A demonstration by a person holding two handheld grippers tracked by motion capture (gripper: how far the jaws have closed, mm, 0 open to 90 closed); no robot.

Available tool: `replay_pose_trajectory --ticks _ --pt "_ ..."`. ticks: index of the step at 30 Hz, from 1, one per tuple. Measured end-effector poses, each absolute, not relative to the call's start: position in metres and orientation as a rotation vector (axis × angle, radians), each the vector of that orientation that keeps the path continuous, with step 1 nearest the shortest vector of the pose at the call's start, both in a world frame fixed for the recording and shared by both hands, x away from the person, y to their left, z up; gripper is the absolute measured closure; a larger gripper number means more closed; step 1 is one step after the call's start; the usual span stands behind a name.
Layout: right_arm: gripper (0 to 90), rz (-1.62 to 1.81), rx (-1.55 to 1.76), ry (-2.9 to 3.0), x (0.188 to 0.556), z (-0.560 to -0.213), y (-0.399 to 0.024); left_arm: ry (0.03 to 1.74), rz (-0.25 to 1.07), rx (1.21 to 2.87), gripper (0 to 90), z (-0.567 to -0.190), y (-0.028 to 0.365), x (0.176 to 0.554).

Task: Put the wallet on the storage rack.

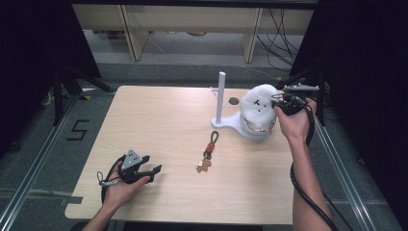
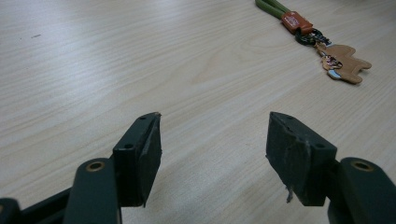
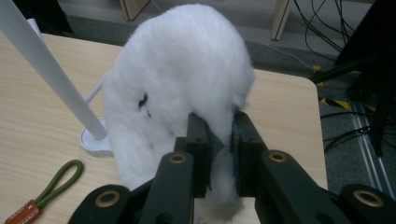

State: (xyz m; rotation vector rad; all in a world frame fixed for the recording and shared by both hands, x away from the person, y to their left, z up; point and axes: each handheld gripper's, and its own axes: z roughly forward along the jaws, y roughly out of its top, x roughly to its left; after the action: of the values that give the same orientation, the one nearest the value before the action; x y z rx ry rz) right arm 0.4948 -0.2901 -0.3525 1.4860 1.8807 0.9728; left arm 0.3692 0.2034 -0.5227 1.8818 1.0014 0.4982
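at the right of the high view, the right claw [image 1: 278, 102] is clamped on the white plush hat [image 1: 258, 108], which sits by the white stand [image 1: 222, 98]. the carrying step seems under way; next it likely needs hanging on the stand. the left claw [image 1: 153, 169] rests apart on the surface [image 1: 159, 125], lower left.
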Motion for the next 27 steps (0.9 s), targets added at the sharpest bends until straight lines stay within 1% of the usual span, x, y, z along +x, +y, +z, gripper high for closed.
replay_pose_trajectory --ticks 11,27 --pt "80.5 0.929 1.499 1.864 0.502 -0.364 -0.292 1.0 0.497 1.885 35.2 -0.523 0.203 0.369" --pt "80.2 0.798 1.534 1.863 0.503 -0.381 -0.293 0.988 0.49 1.886 35.1 -0.523 0.203 0.369"
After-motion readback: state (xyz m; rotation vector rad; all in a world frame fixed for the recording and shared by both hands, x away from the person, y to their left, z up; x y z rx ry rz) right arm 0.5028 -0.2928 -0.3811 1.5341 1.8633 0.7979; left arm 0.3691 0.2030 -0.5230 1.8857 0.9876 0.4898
